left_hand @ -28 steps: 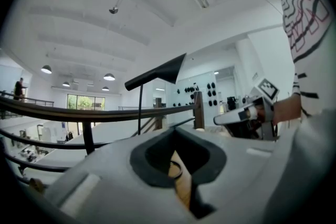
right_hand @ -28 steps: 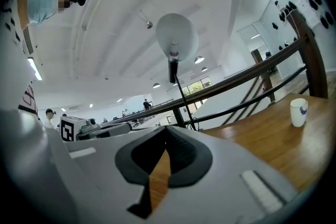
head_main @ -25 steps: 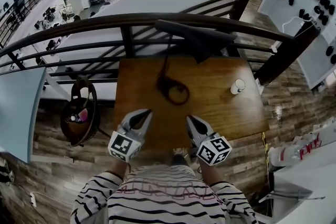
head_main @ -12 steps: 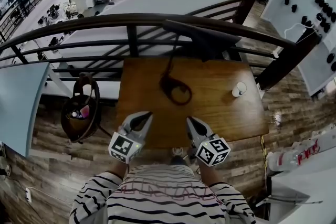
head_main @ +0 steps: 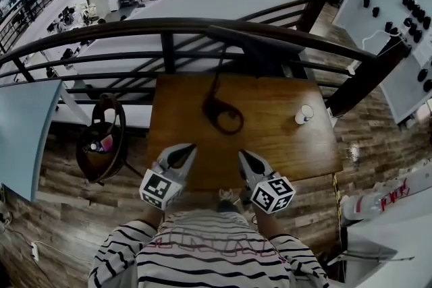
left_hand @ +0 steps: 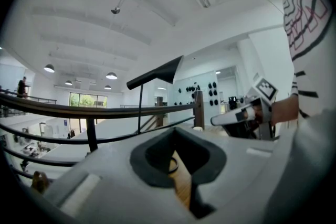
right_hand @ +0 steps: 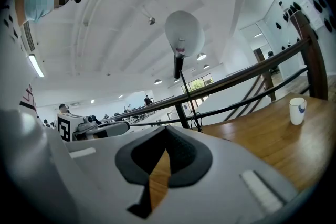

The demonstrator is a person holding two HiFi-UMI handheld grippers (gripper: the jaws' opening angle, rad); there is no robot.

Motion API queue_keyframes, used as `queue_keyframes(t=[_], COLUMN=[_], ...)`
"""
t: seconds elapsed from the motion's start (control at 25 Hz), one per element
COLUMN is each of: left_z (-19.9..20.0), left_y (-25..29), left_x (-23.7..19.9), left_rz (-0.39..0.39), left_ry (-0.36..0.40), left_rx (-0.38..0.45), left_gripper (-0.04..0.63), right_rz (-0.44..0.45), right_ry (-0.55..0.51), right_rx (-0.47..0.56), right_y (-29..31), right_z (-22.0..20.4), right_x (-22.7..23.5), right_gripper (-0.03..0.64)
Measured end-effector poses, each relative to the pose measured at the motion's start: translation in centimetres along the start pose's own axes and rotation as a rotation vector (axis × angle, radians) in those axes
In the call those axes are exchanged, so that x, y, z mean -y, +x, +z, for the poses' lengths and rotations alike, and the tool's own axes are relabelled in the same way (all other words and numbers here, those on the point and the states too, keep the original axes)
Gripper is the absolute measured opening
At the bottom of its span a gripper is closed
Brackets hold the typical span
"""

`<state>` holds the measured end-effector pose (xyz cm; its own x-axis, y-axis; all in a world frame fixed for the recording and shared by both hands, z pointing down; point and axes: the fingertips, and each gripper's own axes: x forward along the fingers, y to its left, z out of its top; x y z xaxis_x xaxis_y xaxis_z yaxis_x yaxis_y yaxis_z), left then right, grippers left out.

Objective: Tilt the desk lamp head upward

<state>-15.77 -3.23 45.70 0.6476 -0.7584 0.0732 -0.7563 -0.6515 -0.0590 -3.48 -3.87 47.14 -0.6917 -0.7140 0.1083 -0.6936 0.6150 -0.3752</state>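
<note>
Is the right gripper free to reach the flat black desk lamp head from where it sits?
Probably yes: only bare wooden table lies between the right gripper and the black lamp head, and the white cup stands off to the right. Its jaws are shut.

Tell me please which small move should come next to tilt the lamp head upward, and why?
Probably reach the right hand-held gripper forward toward the lamp head while opening its jaws: both it and the left hand-held gripper are shut, empty, at the near edge of the table, far from the head.
</note>
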Motion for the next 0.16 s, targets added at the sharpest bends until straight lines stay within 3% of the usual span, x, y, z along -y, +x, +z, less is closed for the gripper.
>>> queue_keyframes(t=[0.16], left_z=[-0.09], left_y=[-0.48], left_x=[0.05], left_rz=[0.005], left_ry=[-0.006], left_rx=[0.003], left_gripper=[0.003], right_rz=[0.008], right_ry=[-0.005], right_rx=[0.001], right_y=[0.08], right_z=[-0.30], right_x=[-0.63], right_gripper=[0.000])
